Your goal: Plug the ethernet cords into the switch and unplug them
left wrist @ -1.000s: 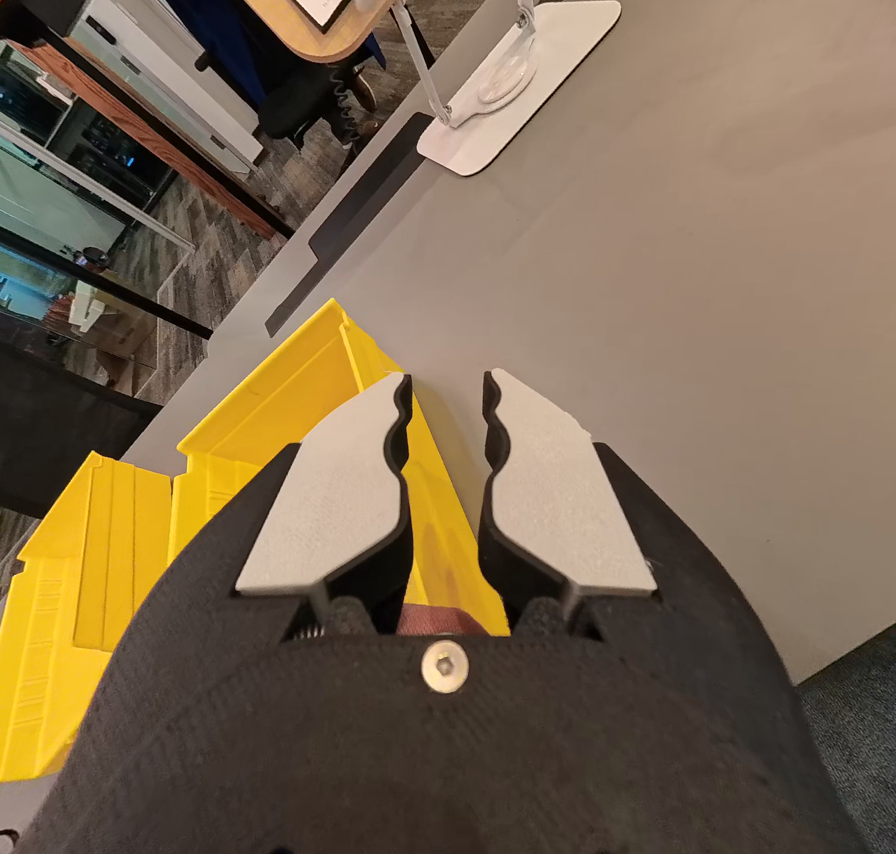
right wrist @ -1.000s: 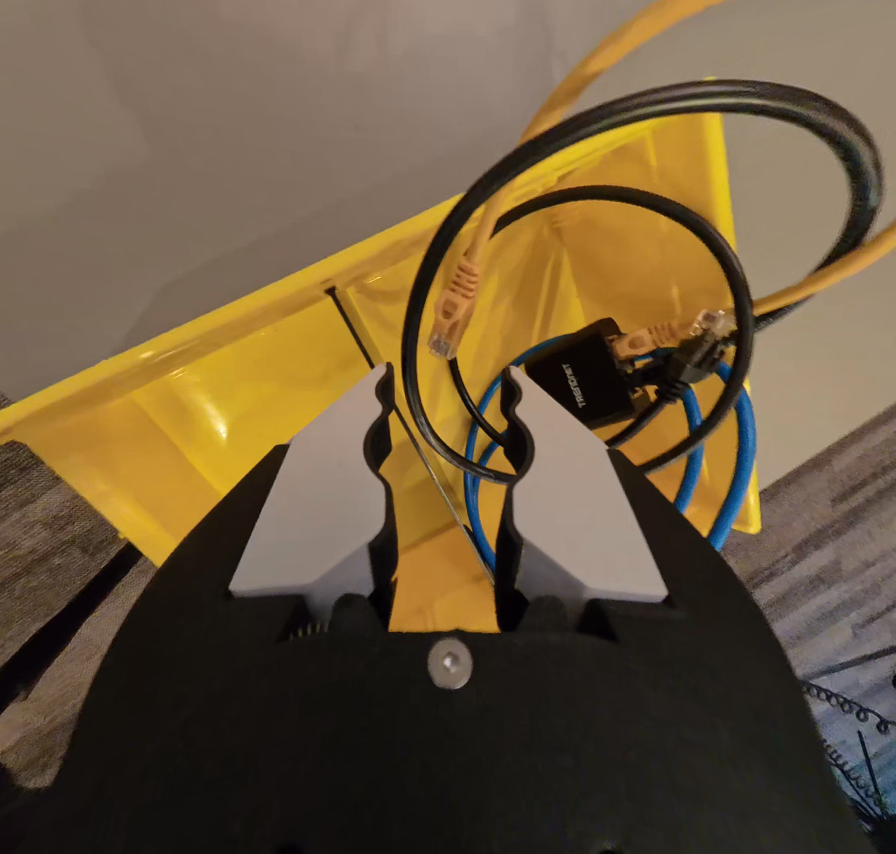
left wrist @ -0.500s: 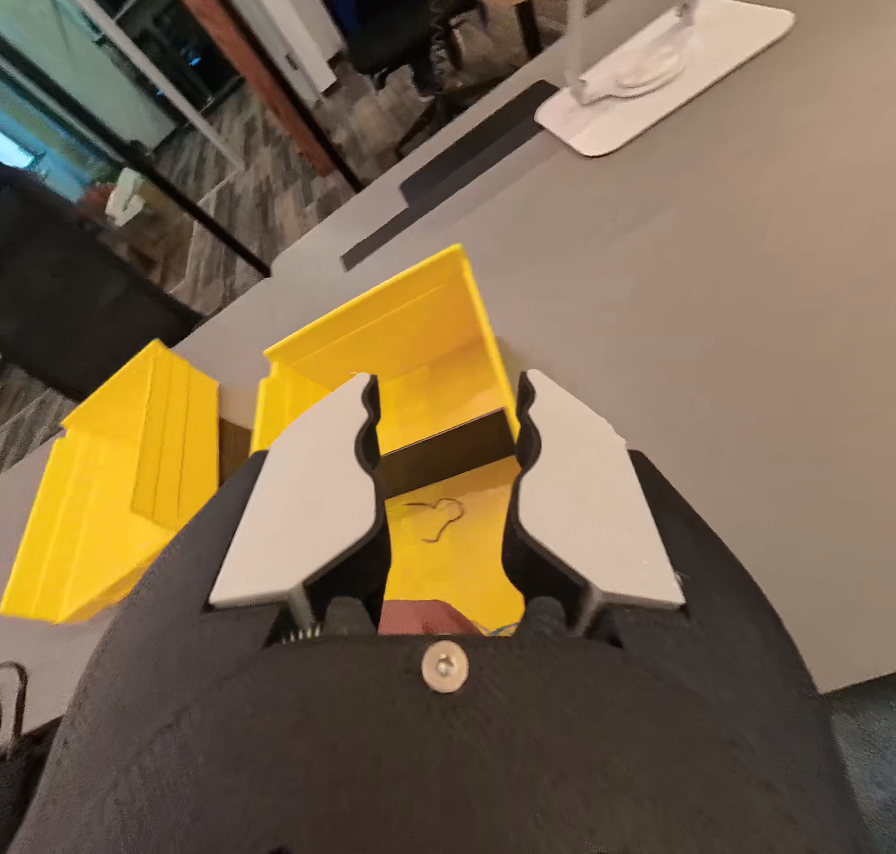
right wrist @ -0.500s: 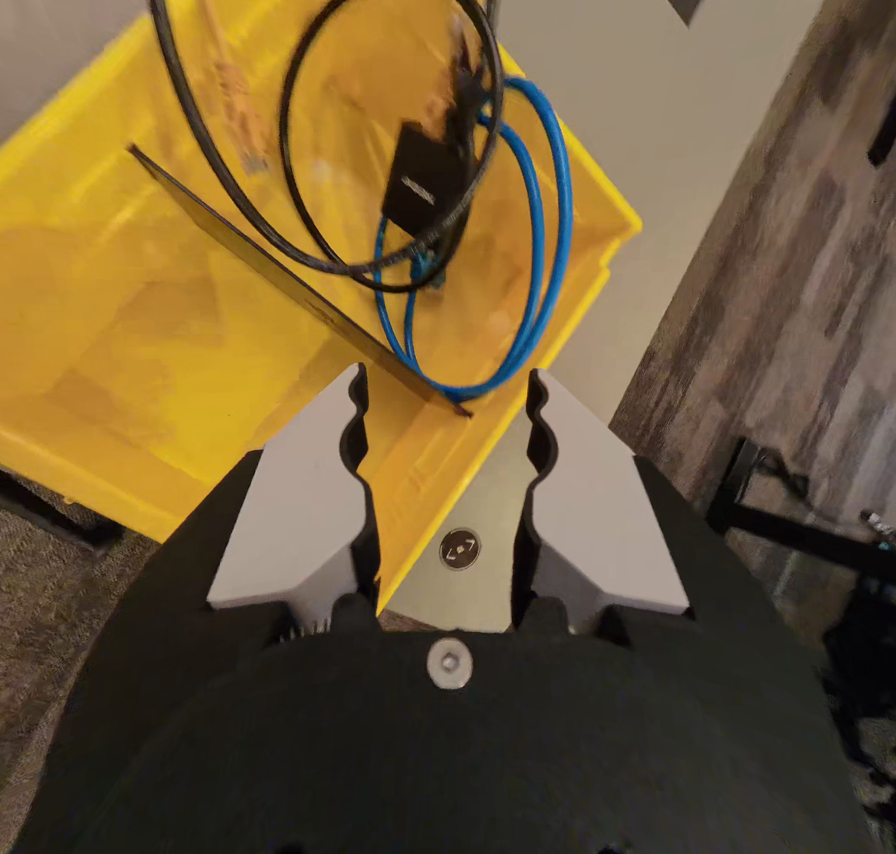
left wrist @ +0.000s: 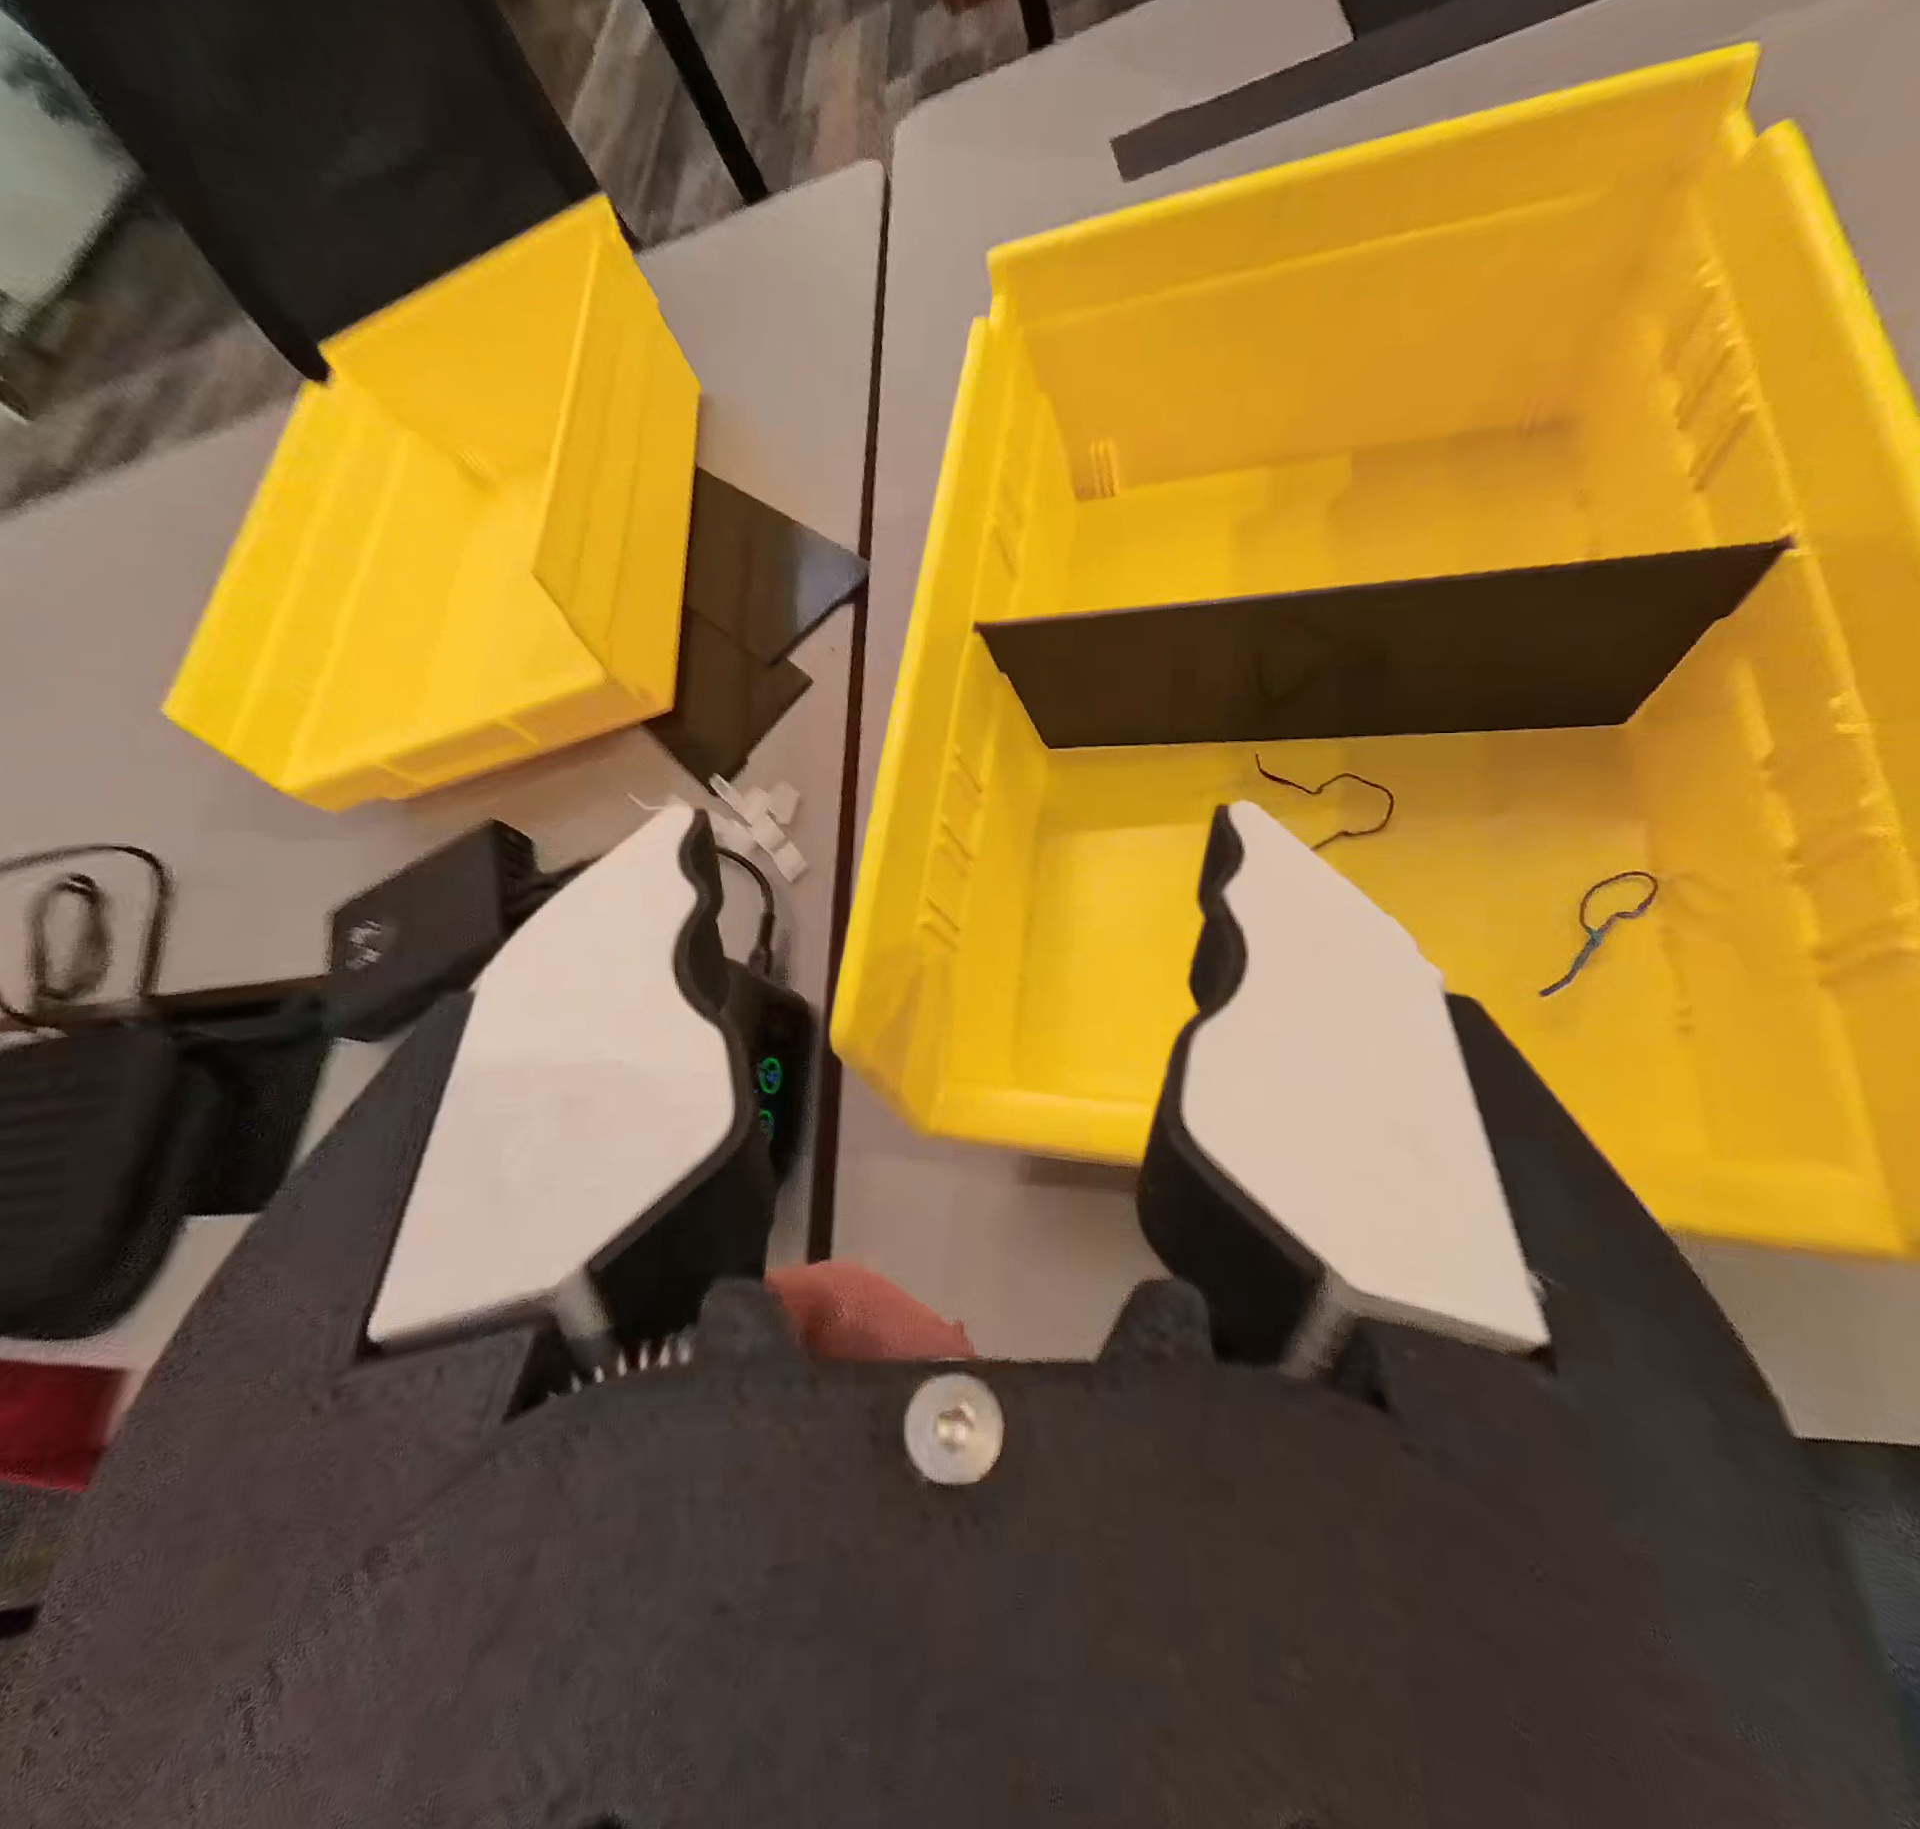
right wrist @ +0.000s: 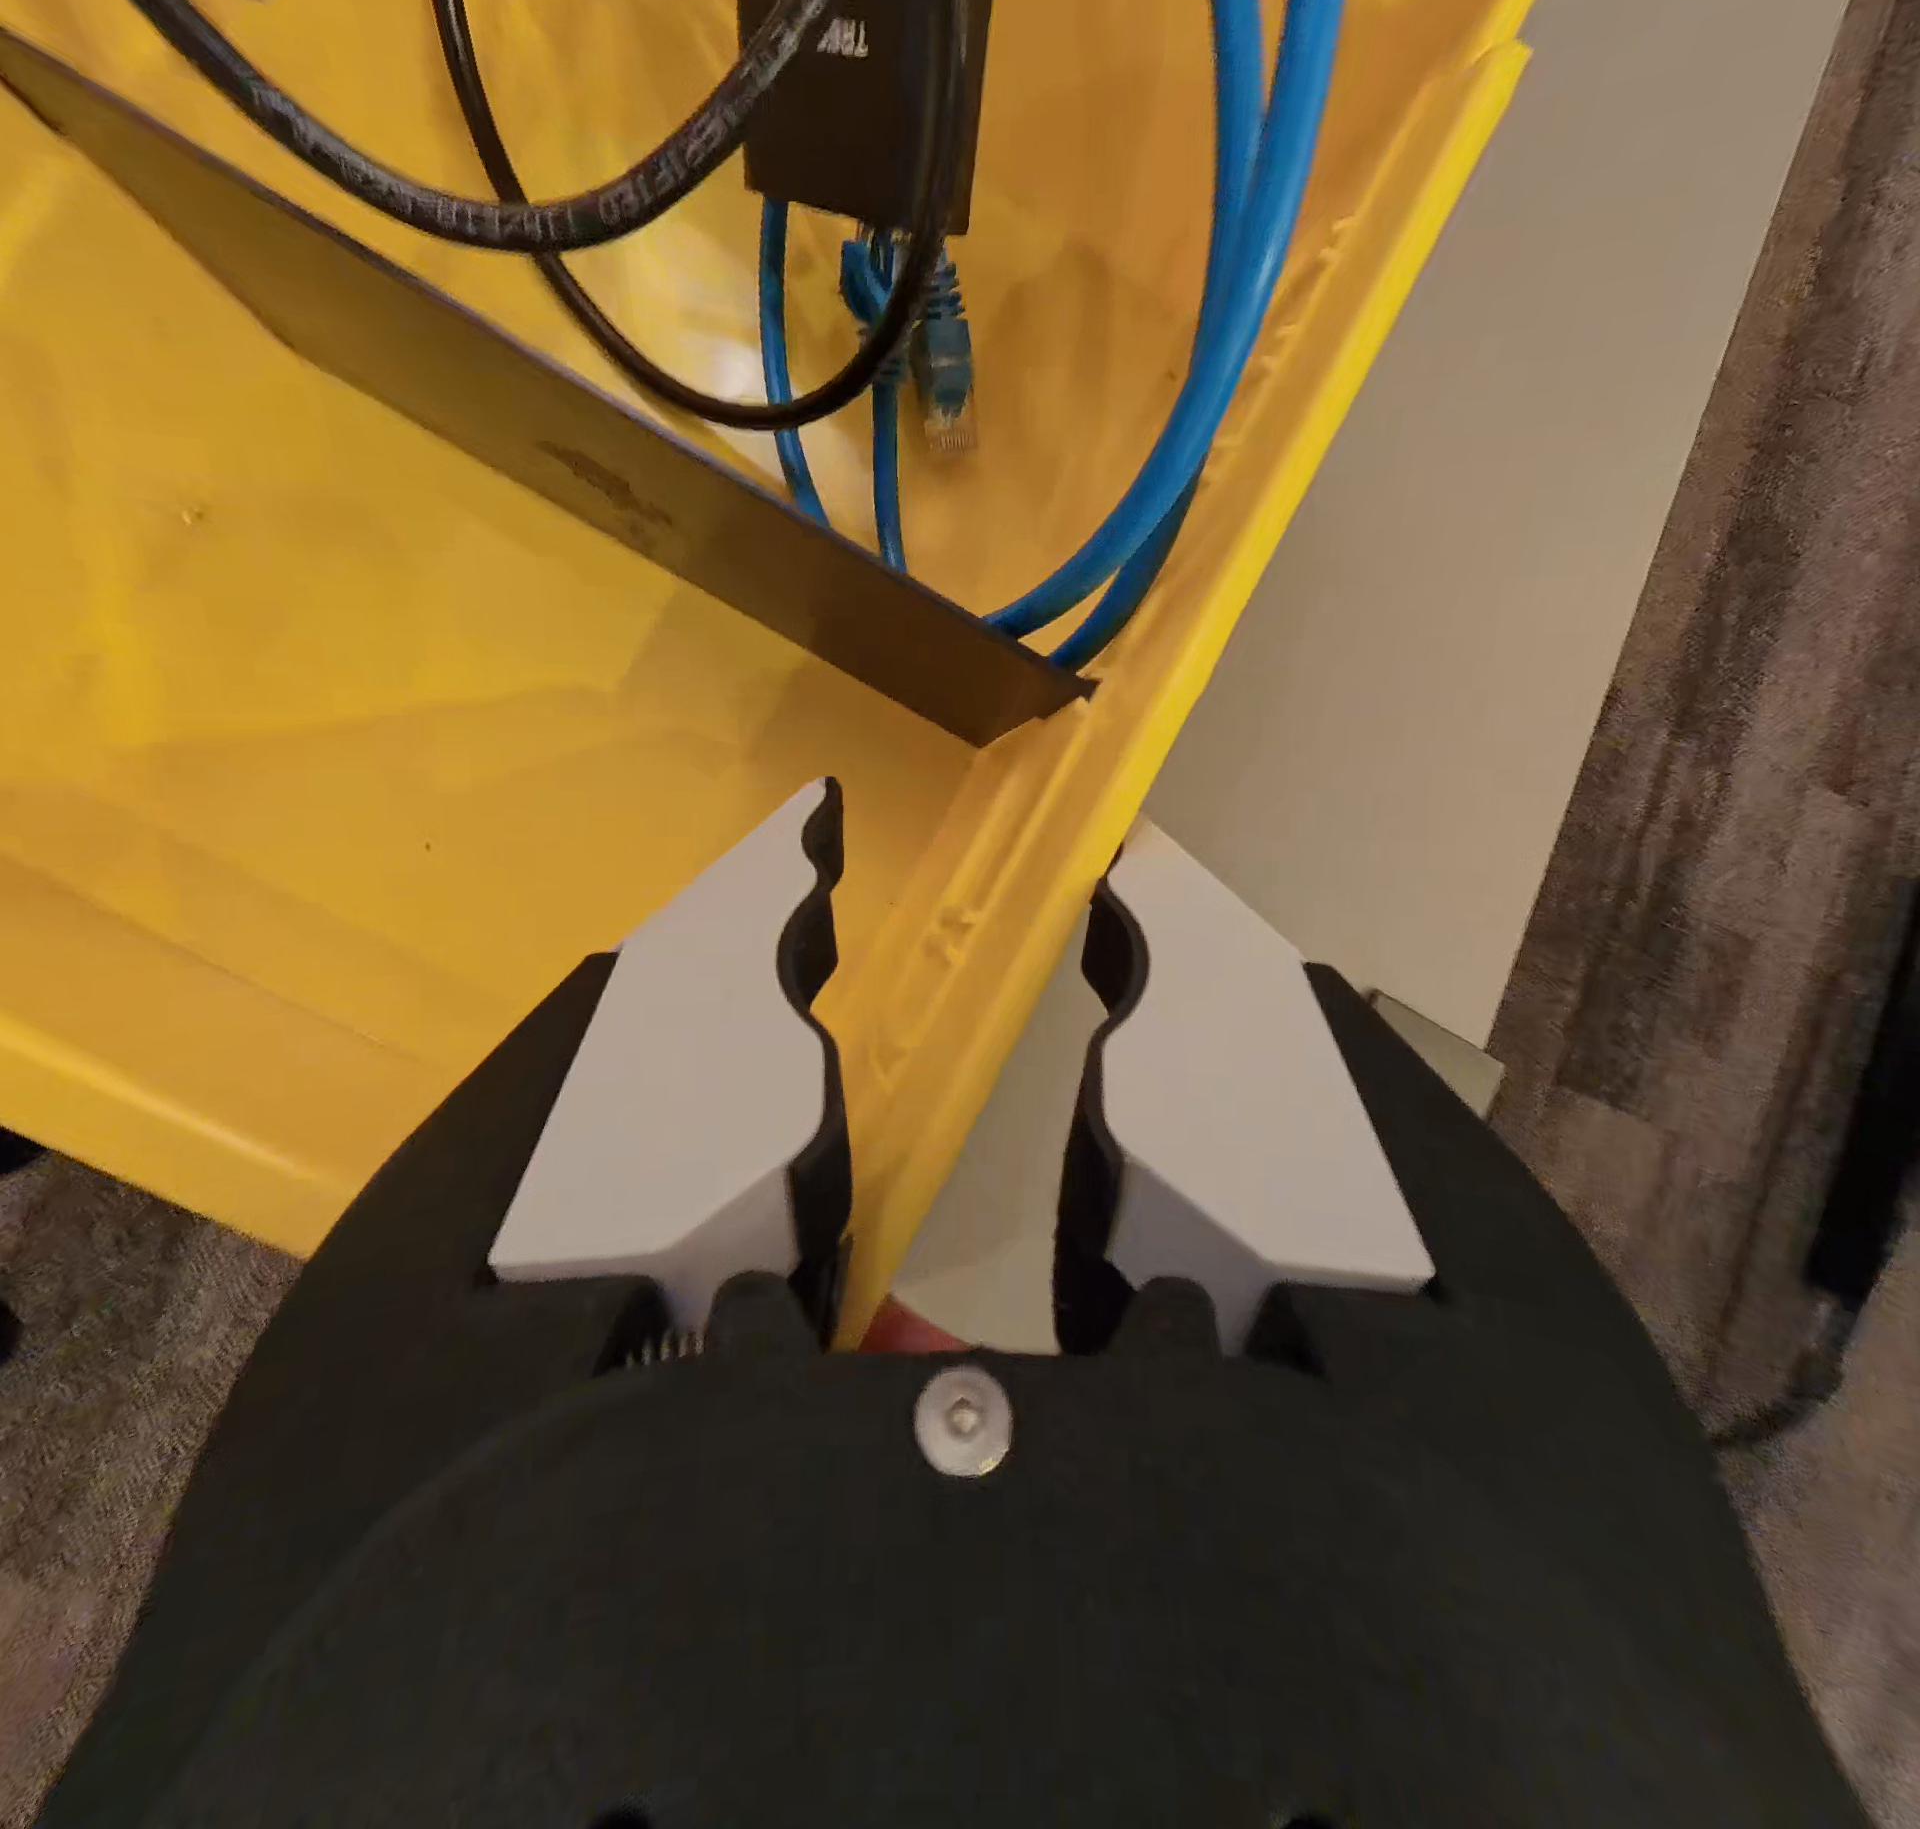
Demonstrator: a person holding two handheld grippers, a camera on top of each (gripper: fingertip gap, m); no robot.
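The right gripper point(right wrist: 961, 880) has its jaws apart astride the side wall of a yellow bin point(right wrist: 312, 740), one finger inside the bin and one outside over the grey desk point(right wrist: 1455, 429); the wall runs up between them, and whether the pads press on it cannot be told. Past the fingertips a black divider point(right wrist: 582, 460) crosses the bin slantwise. In the compartment beyond it lies the switch point(right wrist: 862, 65), a small black box with its long axis running away from the camera, its near end facing the gripper. A blue ethernet cord point(right wrist: 1236, 377) loops around it along the bin wall, one blue plug point(right wrist: 945, 366) lying loose just beneath the switch's near end with its tip toward the gripper. A black ethernet cord point(right wrist: 436, 200) curves across the switch and over the divider.

The left gripper point(left wrist: 956, 829) hangs spread wide and empty over the near edge of the desk point(left wrist: 810, 325). Just beyond its right finger sits a second yellow bin point(left wrist: 935, 740), split by a black divider point(left wrist: 1371, 652), with two thin twist ties point(left wrist: 1600, 922) on the floor of its near compartment. Left of it lie black power bricks point(left wrist: 436, 922), and farther off toward the far left stands a smaller yellow bin point(left wrist: 436, 595).
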